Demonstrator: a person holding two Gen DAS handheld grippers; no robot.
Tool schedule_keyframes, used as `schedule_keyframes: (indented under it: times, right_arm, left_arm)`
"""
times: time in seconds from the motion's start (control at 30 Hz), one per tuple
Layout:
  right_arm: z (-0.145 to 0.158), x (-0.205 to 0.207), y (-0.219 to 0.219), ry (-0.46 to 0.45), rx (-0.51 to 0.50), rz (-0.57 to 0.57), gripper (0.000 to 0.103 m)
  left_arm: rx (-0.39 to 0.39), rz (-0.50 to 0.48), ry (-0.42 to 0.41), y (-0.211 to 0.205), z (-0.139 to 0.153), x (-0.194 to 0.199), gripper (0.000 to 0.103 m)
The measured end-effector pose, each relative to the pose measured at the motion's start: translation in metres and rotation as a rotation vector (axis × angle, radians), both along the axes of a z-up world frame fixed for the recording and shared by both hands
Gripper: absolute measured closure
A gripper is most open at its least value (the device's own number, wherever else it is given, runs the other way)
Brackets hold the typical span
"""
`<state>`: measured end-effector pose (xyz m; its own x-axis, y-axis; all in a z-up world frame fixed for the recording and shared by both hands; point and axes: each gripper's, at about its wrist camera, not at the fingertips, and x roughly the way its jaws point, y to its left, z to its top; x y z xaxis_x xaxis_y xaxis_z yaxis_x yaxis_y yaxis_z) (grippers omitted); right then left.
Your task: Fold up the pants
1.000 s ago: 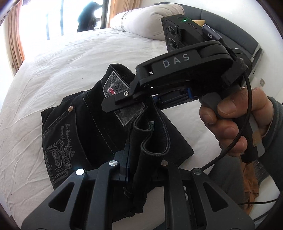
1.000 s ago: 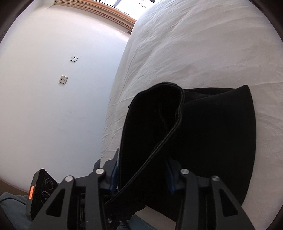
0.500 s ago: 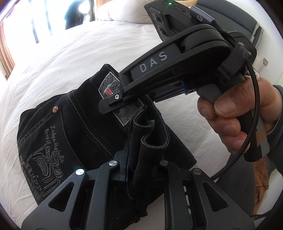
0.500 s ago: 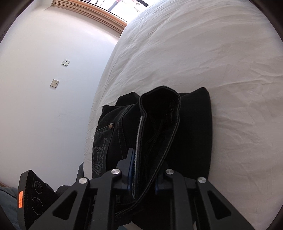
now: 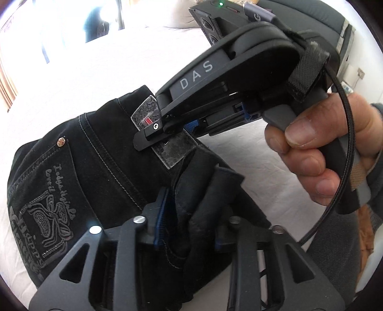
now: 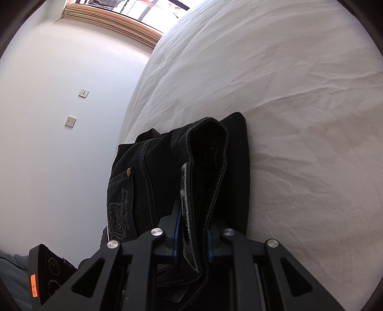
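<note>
Gripping bunched hems, both pairs of tongs are clamped on the black pants (image 5: 91,172): the left tongs (image 5: 189,213) pinch a thick roll of leg cloth, and the right tongs (image 6: 191,235) squeeze a stitched cuff that stands up in a loop between the pads. Seen from the left camera, the right tongs (image 5: 153,141) hover over the waistband, their tip just above the grey patch (image 5: 167,143) sewn there, held in the right hand (image 5: 318,153). By my reading the fold is well along. The pants already lie as a compact bundle with the embroidered back pocket (image 5: 40,205) face up, and the leg ends look to be carried over onto the seat. What seems left is to lay these ends down flat on the bundle, let go, and perhaps smooth or fold once more. The bundle rests on a bed (image 6: 287,100) covered with a white, lightly creased sheet, close to the near edge where the person stands; most of the sheet beyond it is bare. A pillow (image 5: 167,19) sits at the far end against a dark padded headboard (image 5: 318,14). Bright windows (image 6: 143,9) with a wooden frame lie past the bed, and a plain white wall (image 6: 47,119) beside it carries two small switch plates (image 6: 83,93).
</note>
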<state>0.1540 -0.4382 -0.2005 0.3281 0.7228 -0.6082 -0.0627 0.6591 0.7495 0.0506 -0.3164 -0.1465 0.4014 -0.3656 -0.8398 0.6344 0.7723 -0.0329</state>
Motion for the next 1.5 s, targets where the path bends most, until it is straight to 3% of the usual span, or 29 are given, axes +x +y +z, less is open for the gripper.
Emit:
schedule_keyframes:
  times: [0.07, 0.13, 0.17, 0.27, 0.37, 0.43, 0.53, 0.7, 0.8, 0.87, 0.93, 1.0, 1.17, 1.33, 1.5]
  right_arm:
    - [-0.003, 0.003, 0.005, 0.010, 0.027, -0.003, 0.087]
    - [-0.005, 0.002, 0.002, 0.010, 0.048, -0.008, 0.087]
    - [-0.005, 0.000, 0.002, 0.006, 0.049, -0.010, 0.086]
    - [-0.003, -0.004, 0.000, 0.005, 0.053, -0.028, 0.082]
    - [0.004, -0.013, -0.001, 0.005, 0.036, -0.055, 0.074]
    - [0.012, -0.020, -0.007, 0.011, 0.004, -0.105, 0.062]
    - [0.033, -0.035, -0.018, -0.002, -0.056, -0.201, 0.042]
    - [0.063, -0.051, 0.016, -0.126, 0.112, -0.060, 0.042]
    - [0.035, -0.049, 0.037, -0.042, 0.083, 0.000, 0.042]
    - [0.000, -0.050, 0.033, 0.057, 0.095, -0.024, 0.051]
    - [-0.013, -0.058, 0.018, 0.076, 0.135, -0.085, 0.091]
    - [-0.017, -0.065, 0.011, 0.091, 0.149, -0.107, 0.103]
    - [-0.012, -0.062, 0.015, 0.084, 0.110, -0.084, 0.103]
    - [-0.016, -0.054, 0.018, 0.091, 0.106, -0.065, 0.103]
    - [-0.019, -0.057, 0.007, 0.092, 0.124, -0.071, 0.103]
  left_arm:
    - [-0.037, -0.011, 0.050, 0.007, 0.005, 0.001, 0.058]
    - [-0.101, -0.017, 0.113, 0.021, 0.014, 0.000, 0.055]
    - [-0.146, -0.022, 0.121, 0.030, 0.023, -0.004, 0.050]
    - [-0.249, -0.012, 0.075, 0.066, 0.054, -0.016, 0.035]
    - [-0.302, 0.080, 0.014, 0.106, 0.070, -0.011, 0.027]
    - [-0.304, 0.136, 0.004, 0.127, 0.069, 0.002, 0.027]
    - [-0.321, 0.242, 0.056, 0.159, 0.061, 0.029, 0.027]
    - [-0.336, 0.263, 0.035, 0.175, 0.059, 0.056, 0.027]
    - [-0.324, 0.251, 0.067, 0.173, 0.050, 0.076, 0.027]
    - [-0.328, 0.256, 0.098, 0.173, 0.035, 0.089, 0.027]
    - [-0.353, 0.251, 0.125, 0.170, 0.021, 0.101, 0.027]
    - [-0.399, 0.229, 0.129, 0.172, 0.021, 0.112, 0.027]
    - [-0.548, 0.152, 0.167, 0.182, 0.028, 0.152, 0.027]
    - [-0.761, 0.078, 0.362, 0.201, 0.006, 0.167, 0.029]
    - [-0.846, 0.071, 0.328, 0.222, -0.011, 0.135, 0.029]
